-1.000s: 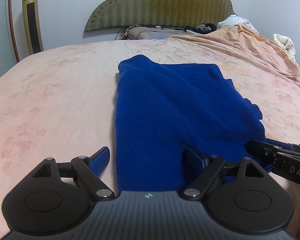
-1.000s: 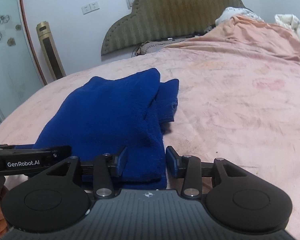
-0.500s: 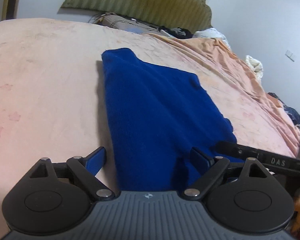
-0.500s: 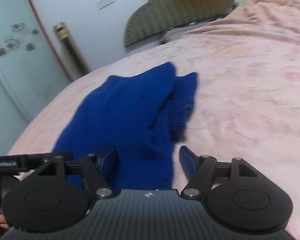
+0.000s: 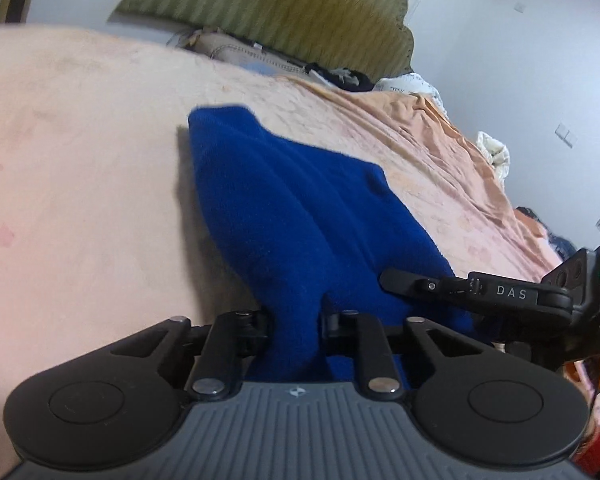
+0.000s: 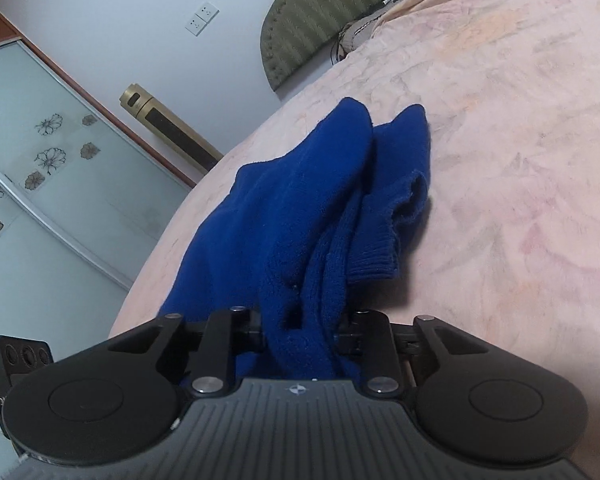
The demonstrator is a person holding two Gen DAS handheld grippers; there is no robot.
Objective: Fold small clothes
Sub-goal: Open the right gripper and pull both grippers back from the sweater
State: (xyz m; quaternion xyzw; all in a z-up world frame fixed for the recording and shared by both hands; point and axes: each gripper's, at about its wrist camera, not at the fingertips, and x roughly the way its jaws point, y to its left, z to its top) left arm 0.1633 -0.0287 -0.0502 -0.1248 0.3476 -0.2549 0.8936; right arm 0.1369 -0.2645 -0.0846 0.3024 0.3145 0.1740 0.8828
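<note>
The blue knit garment (image 5: 300, 216) lies on the pink bedspread (image 5: 80, 168), and its near hem is gathered into both tools. The left gripper (image 5: 295, 322) has its jaws closing, pinching a bunched ridge of the near edge between them; cloth fills the gap from side to side. The right gripper (image 6: 302, 330) has its jaws closing likewise, with a thicker wad of knit pressed between them, including what looks like a ribbed cuff or band (image 6: 374, 264) trailing just beyond to the right. From each pair of jaws the garment runs straight ahead, its long axis along the line the fingers point, the far end resting on the bedspread toward the green headboard (image 5: 268, 12). The right tool's finger shows in the left view just to the right of the left jaws, so the two grips sit side by side on the same near edge, neither nearer than the other. Judgement: the fold depends on carrying this near edge forward over the body toward the far end; both grips look adequate, though the right one holds uneven layers that may slip.
</note>
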